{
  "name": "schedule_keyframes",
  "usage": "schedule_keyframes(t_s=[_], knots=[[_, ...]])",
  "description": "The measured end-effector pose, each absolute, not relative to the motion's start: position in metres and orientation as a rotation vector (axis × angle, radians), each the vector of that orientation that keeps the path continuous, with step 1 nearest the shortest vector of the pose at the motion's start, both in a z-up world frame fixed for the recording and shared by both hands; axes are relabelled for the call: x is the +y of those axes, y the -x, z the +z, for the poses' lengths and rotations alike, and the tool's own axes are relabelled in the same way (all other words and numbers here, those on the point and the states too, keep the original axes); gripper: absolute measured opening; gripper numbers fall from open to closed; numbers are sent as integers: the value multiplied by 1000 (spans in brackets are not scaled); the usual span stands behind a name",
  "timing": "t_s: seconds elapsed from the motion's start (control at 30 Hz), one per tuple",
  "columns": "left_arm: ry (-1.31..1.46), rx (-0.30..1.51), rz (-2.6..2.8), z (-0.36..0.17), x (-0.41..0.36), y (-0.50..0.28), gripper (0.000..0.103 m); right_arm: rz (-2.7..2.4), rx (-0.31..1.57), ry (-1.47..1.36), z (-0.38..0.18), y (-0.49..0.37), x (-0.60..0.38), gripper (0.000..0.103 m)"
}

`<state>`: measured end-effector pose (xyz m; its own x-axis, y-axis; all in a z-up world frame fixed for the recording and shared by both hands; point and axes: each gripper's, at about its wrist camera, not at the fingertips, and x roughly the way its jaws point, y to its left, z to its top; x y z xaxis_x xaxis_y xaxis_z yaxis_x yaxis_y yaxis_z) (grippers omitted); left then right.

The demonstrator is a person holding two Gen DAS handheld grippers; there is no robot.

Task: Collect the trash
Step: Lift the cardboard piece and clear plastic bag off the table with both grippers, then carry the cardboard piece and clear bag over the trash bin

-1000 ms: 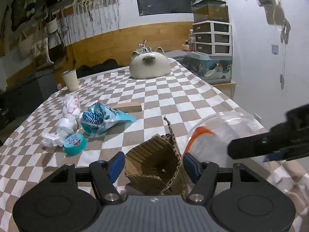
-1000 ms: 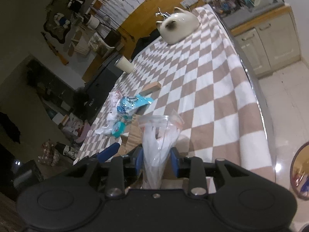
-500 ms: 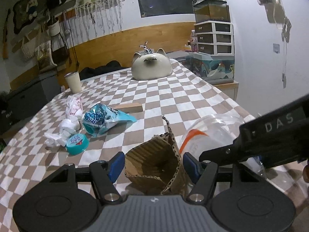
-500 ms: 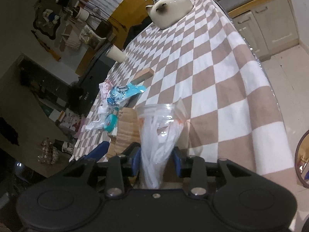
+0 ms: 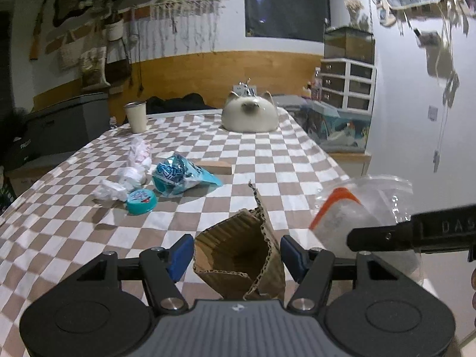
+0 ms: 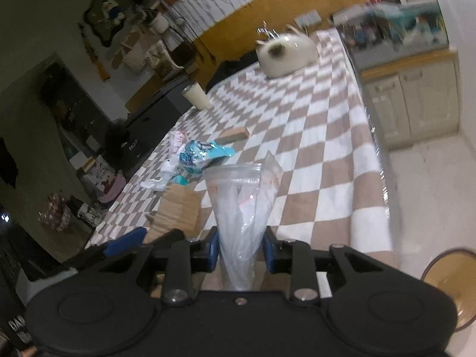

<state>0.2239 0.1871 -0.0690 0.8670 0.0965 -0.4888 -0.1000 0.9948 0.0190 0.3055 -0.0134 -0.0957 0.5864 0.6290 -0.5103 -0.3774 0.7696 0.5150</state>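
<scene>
The left gripper (image 5: 236, 254) clamps a torn corrugated cardboard piece (image 5: 238, 253), jaws having just closed further on it. The right gripper (image 6: 239, 251), just beside it, pinches a clear plastic bag (image 6: 242, 205) mouth-up, evidently to receive the cardboard. Other trash, including a blue wrapper (image 5: 181, 175), lies ahead on the table (image 5: 267, 160).

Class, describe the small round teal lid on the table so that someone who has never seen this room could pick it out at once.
Start at the checked tablecloth and find the litter on its left side. The teal lid lies flat at the near edge of that litter, beside the crumpled white paper and just in front of the blue snack wrapper. It alone is a flat, round disc; its neighbours are crumpled.
</scene>
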Motion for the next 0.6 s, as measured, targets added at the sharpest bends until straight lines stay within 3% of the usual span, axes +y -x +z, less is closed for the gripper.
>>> schedule_keyframes(t_s=[0.6], knots=[[47,428,139,-30,162,-139,64,567,481,-22,-48,-212,-39,29]])
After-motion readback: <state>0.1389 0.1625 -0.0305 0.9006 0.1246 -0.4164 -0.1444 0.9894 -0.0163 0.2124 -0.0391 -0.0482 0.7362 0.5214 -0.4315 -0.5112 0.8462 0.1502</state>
